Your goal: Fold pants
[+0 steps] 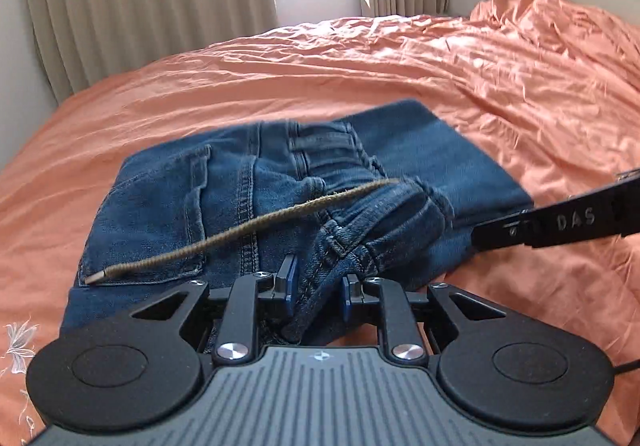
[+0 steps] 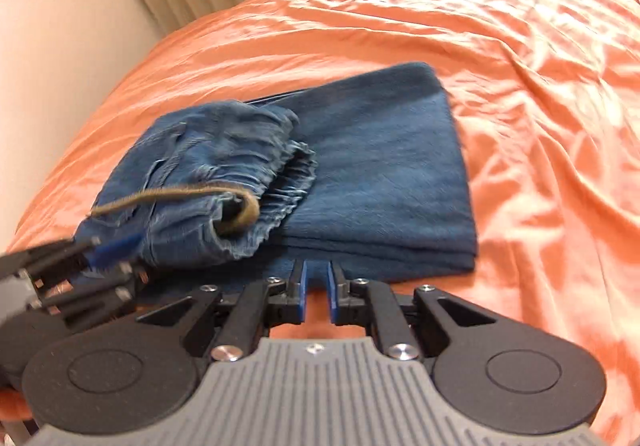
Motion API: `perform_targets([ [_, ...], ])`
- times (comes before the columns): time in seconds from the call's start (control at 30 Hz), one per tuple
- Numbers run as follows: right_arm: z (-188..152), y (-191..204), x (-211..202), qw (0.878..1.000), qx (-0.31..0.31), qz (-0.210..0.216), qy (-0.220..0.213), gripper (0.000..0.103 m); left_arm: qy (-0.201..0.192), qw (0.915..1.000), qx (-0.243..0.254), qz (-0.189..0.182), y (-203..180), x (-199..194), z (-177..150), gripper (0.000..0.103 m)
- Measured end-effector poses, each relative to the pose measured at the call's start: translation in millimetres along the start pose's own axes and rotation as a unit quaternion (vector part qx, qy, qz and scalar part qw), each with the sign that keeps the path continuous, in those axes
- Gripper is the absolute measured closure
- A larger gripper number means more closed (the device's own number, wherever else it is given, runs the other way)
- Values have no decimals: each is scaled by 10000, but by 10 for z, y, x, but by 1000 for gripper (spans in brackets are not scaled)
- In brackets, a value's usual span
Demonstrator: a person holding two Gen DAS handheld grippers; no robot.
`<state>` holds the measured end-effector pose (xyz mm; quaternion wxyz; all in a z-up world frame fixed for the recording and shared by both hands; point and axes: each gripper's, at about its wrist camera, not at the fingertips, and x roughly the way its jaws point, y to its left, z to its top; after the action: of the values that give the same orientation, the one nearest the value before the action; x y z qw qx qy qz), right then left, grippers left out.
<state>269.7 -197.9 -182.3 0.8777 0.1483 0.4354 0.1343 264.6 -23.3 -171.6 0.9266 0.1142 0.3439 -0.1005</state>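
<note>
Your left gripper [image 1: 318,286] clamps a bunched edge of the jeans [image 1: 224,198] near the waistband, a tan drawstring [image 1: 240,234] trailing across the back pocket. Your right gripper [image 2: 317,292] sits narrow, pads apart, at the folded legs' near edge on the orange bedspread [image 2: 540,86]

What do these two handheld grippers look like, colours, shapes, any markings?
Both match: the left gripper and right gripper have a grey ribbed body, black linkage arms with silver screws, two round black discs at the sides, and blue pads on the fingers. Seen from the left wrist view, the right gripper's black finger carries raised letters "DAS".
</note>
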Motion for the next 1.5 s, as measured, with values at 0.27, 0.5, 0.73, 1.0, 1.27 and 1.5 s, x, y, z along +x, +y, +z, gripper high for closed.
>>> perform_targets([
  [0.27,-40,-185,-21,9989,296,326,-178,95,311,9941,-575,-865,425,-35,64,74],
  [0.5,39,-173,-113,9949,410,767,-520,80,520,9872,-777,-1292,566,-95,119,64],
  [0.73,183,-128,-28,9879,719,1286,-492,75,232,9742,-1229,-1878,794,-218,94,26],
  [1.0,402,-120,508,9779,1160,1742,-1,69,50,9617,-2441,-1244,1381,-9,42,33],
  [1.27,483,-44,459,9736,967,2049,-277,102,-225,9439,-3104,-1106,1669,88,14,34],
  [1.5,365,158,-137,9612,691,2634,-444,103,-344,9437,-3040,-1260,1655,35,67,49],
])
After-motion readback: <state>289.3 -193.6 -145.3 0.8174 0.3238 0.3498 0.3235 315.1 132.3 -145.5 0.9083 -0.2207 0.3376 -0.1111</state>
